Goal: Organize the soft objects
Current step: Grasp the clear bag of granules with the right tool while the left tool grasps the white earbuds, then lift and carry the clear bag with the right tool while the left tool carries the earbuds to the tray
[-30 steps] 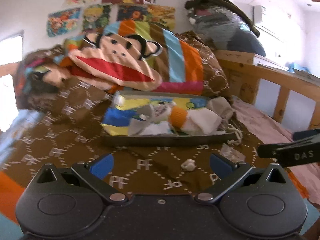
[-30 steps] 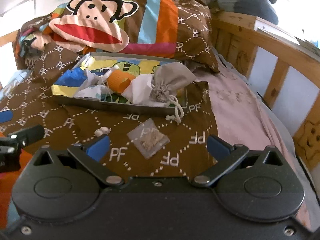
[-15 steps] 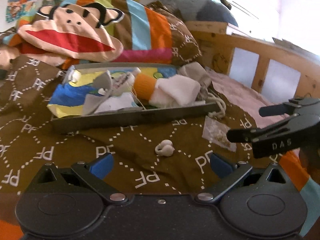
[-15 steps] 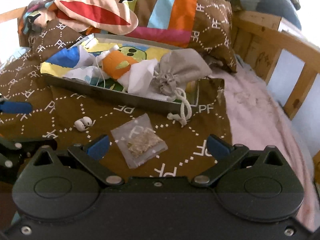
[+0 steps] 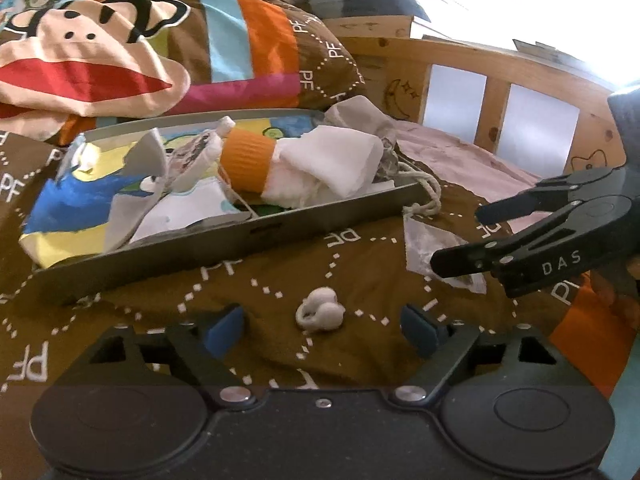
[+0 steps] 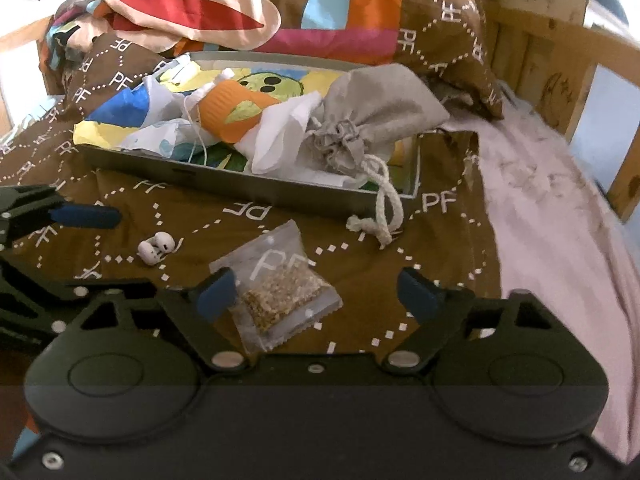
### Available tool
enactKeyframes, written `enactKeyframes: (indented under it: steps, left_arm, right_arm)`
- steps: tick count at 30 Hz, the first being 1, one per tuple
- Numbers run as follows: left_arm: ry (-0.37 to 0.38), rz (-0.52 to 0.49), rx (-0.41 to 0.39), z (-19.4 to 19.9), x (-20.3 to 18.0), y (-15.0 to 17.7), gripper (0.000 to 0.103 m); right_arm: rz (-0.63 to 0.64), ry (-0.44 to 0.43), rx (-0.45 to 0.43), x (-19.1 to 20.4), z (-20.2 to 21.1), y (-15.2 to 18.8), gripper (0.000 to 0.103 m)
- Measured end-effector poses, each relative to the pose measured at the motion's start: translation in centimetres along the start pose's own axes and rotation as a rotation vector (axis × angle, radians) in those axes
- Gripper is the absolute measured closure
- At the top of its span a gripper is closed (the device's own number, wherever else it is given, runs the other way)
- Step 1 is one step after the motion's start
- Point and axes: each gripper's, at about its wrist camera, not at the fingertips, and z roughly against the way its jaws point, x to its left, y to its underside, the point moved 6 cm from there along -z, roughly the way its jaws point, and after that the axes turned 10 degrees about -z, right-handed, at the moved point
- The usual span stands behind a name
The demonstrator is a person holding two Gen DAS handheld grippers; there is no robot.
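**Both grippers closing in on loose items in front of the tray**

Left wrist view, left to right: left gripper is sitting low centre, jaws apart and just been narrowing, nothing pinched. White earbuds are lying between the pads on the brown quilt. Judging them hard, glossy, light and slippery, so take them across the round bodies. Metal tray is running across mid-frame, stiff and thin-walled, holding an orange ribbed sock and a white cloth, both limp.

Right wrist view: right gripper is also standing apart, just been narrowing, gripping nothing. Clear sachet of granules is lying flat between the pads, nearer the left one. It looks crinkly, light and slick; pinch a sealed edge. Grey drawstring pouch is lying on the tray's right end, cord trailing onto the quilt.
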Motion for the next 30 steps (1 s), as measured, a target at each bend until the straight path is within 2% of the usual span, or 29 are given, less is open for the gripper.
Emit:
enactKeyframes:
  steps: [2, 3, 4, 5, 7, 9, 14, 17, 20, 26, 30]
  left_arm:
    - [0.022, 0.005, 0.011, -0.6, 0.1, -0.1, 0.029]
    - [0.029, 0.010, 0.025, -0.9, 0.2, 0.0, 0.039]
    - [0.037, 0.018, 0.037, -1.2, 0.2, 0.1, 0.045]
    - [0.042, 0.021, 0.039, -1.3, 0.2, 0.1, 0.046]
    - [0.053, 0.018, 0.039, -1.3, 0.2, 0.0, 0.056]
    - [0.060, 0.022, 0.042, -1.4, 0.1, -0.1, 0.061]
    - [0.056, 0.062, 0.046, -1.7, 0.4, 0.0, 0.066]
    - [0.041, 0.090, 0.044, -1.7, 0.6, 0.1, 0.075]
    - [0.029, 0.102, 0.039, -1.6, 0.6, 0.1, 0.075]
    - [-0.003, 0.112, 0.020, -0.9, 0.3, -0.1, 0.076]
    - [-0.037, 0.142, -0.017, 0.5, 0.6, -0.7, 0.076]
  right_arm:
    - [-0.012, -0.020, 0.017, -0.1, -0.5, 0.0, 0.033]
    - [-0.017, -0.032, 0.025, -0.2, -0.8, 0.1, 0.034]
    - [-0.020, -0.042, 0.030, -0.2, -0.9, 0.1, 0.035]
    - [-0.020, -0.050, 0.033, -0.1, -1.0, 0.2, 0.037]
    - [-0.022, -0.063, 0.039, 0.0, -1.2, 0.3, 0.039]
    - [-0.031, -0.078, 0.048, 0.0, -1.3, 0.5, 0.048]
    - [-0.034, -0.090, 0.039, 0.6, -0.7, 0.6, 0.065]
    - [-0.041, -0.106, 0.040, 0.7, -0.5, 0.6, 0.076]
    - [-0.039, -0.133, 0.040, 1.1, -0.4, 0.7, 0.088]
    - [-0.018, -0.167, 0.019, 1.8, 0.3, 0.6, 0.097]
    - [-0.015, -0.184, 0.000, 2.1, 1.0, 0.4, 0.100]
